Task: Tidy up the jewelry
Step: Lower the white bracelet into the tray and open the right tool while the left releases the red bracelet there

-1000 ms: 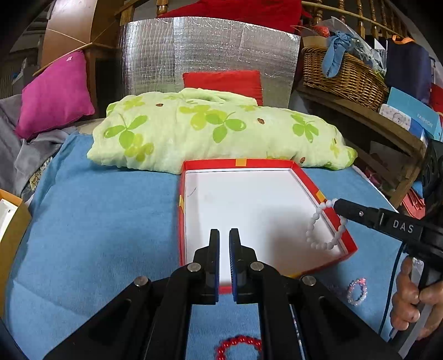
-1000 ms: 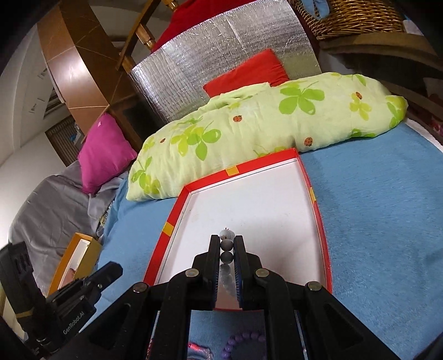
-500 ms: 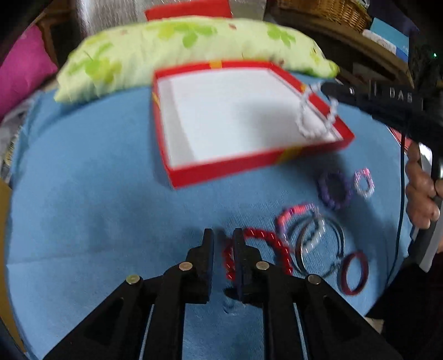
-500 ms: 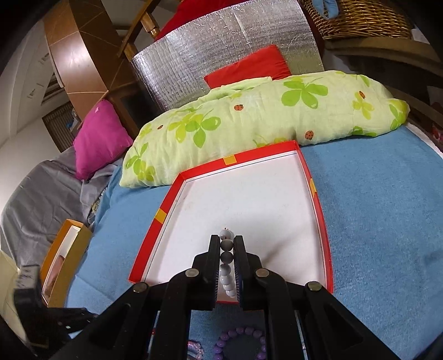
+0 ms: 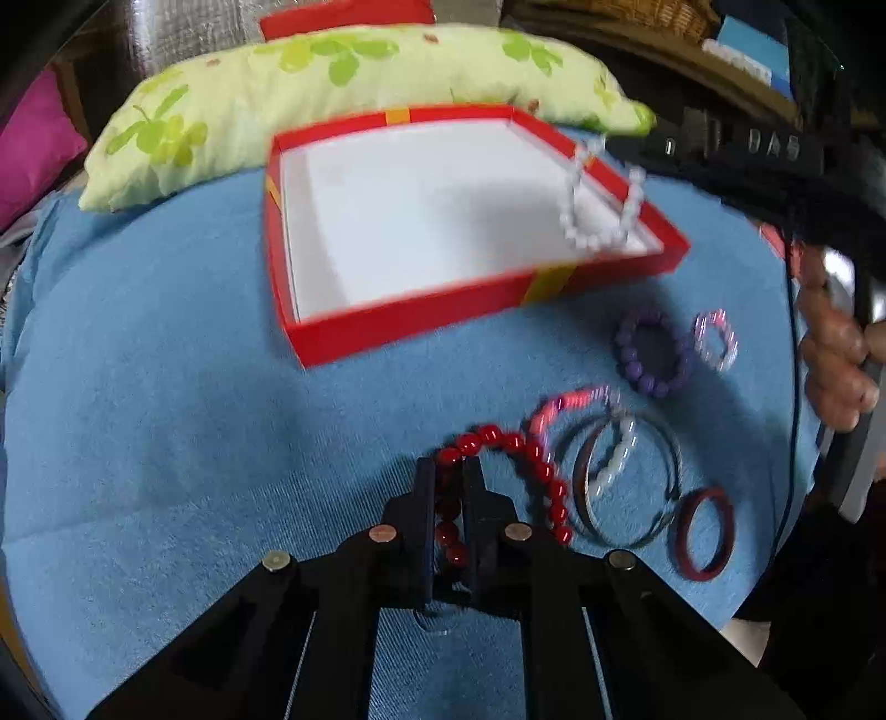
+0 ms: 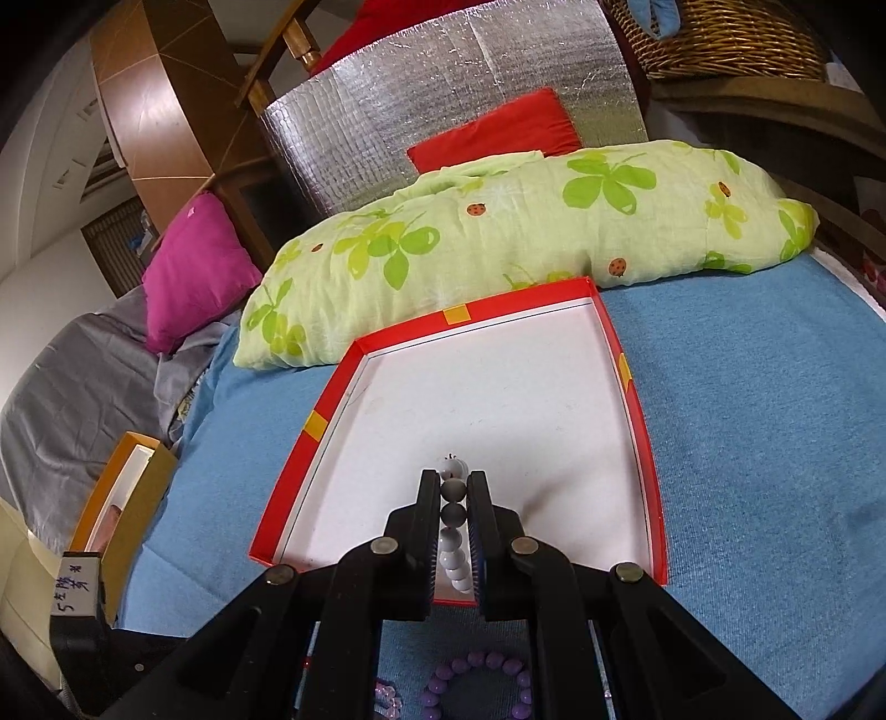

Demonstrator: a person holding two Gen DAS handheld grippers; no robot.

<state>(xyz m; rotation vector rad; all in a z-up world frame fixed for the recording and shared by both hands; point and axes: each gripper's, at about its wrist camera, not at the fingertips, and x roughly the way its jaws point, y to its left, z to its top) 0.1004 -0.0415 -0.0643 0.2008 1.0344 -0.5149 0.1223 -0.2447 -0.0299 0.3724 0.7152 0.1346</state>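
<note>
Both grippers grip bracelets: right gripper (image 6: pixel 454 487) holds white bracelet (image 6: pixel 455 531) over red box (image 6: pixel 637 421) edge, left gripper (image 5: pixel 447 476) red beads (image 5: pixel 515 465).

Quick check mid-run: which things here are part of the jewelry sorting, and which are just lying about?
Job: red box, white bead bracelet in right gripper, red bead bracelet at left gripper, purple bracelet, dark red bangle.
Lying about: green pillow, magenta cushion, wicker basket.
</note>
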